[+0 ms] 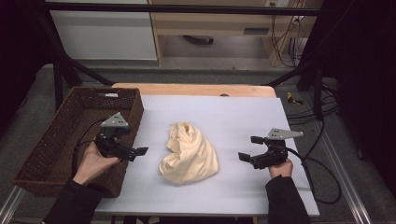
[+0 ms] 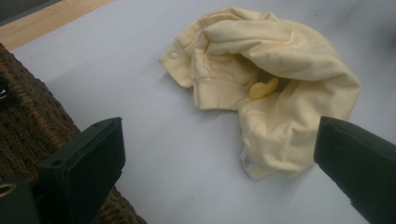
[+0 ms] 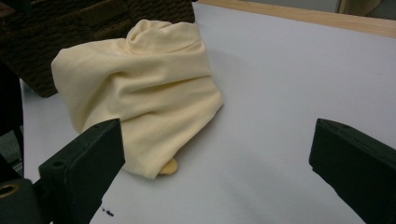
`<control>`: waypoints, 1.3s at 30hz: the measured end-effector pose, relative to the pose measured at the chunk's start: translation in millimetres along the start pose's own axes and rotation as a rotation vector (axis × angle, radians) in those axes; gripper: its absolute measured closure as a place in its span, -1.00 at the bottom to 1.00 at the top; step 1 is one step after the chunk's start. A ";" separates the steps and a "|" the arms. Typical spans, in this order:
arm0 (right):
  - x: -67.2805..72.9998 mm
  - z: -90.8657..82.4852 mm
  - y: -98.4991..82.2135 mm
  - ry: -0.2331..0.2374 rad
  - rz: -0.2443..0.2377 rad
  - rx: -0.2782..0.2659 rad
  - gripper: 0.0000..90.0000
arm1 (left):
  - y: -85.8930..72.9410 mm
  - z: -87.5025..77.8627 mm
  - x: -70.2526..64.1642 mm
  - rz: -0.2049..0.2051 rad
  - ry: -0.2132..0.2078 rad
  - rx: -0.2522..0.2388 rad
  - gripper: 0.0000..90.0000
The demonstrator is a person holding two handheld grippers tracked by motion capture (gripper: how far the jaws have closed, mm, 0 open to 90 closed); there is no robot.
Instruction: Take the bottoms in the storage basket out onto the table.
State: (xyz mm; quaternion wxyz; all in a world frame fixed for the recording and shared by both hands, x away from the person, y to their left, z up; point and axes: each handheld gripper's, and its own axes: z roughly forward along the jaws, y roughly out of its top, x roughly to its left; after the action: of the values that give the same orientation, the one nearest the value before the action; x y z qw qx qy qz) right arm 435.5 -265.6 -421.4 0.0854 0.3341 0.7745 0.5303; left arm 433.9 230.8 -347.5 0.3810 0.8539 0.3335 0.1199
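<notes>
A crumpled pale yellow garment (image 1: 189, 154) lies in the middle of the white-covered table (image 1: 243, 112). My left gripper (image 1: 139, 151) hovers just left of it, beside the basket, open and holding nothing. In the left gripper view the garment (image 2: 280, 70) shows a snap button, a small label and a yellow tab inside its folds, and it lies beyond the wide-apart jaws (image 2: 219, 158). My right gripper (image 1: 250, 148) is to the right of the cloth, open and empty, with a gap of table between them. The right gripper view has the garment (image 3: 149, 88) ahead and to the left of its jaws (image 3: 217, 163).
A dark brown wicker basket (image 1: 46, 140) stands at the table's left edge, close to my left hand; its weave (image 2: 28, 116) runs along the left of the left gripper view. A wooden strip (image 1: 196, 88) borders the far side. Cables (image 1: 322, 177) trail off to the right.
</notes>
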 end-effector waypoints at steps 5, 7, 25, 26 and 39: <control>0.1 0.2 -0.1 0.000 0.002 0.002 -0.91 | -4.9 -2.9 4.0 -0.014 0.007 -0.007 -0.96; 0.1 0.2 -0.1 -0.001 0.002 0.002 -0.91 | -6.6 -4.5 5.5 -0.017 0.013 -0.012 -0.96; 0.0 0.4 -0.2 0.000 0.001 0.004 -0.91 | -30.2 -15.5 20.5 -0.064 0.035 -0.049 -0.96; 0.0 0.4 -0.2 -0.001 0.001 0.005 -0.91 | -32.6 -16.4 21.2 -0.067 0.040 -0.053 -0.96; 0.2 0.2 -0.1 0.000 0.001 0.005 -0.91 | -45.3 -16.5 28.1 -0.088 0.058 -0.063 -0.96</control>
State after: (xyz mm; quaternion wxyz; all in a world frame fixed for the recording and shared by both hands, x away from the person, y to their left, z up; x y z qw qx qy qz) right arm 435.4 -265.3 -421.6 0.0841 0.3347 0.7757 0.5284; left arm 425.7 280.9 -370.7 0.4027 0.8221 0.3779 0.1382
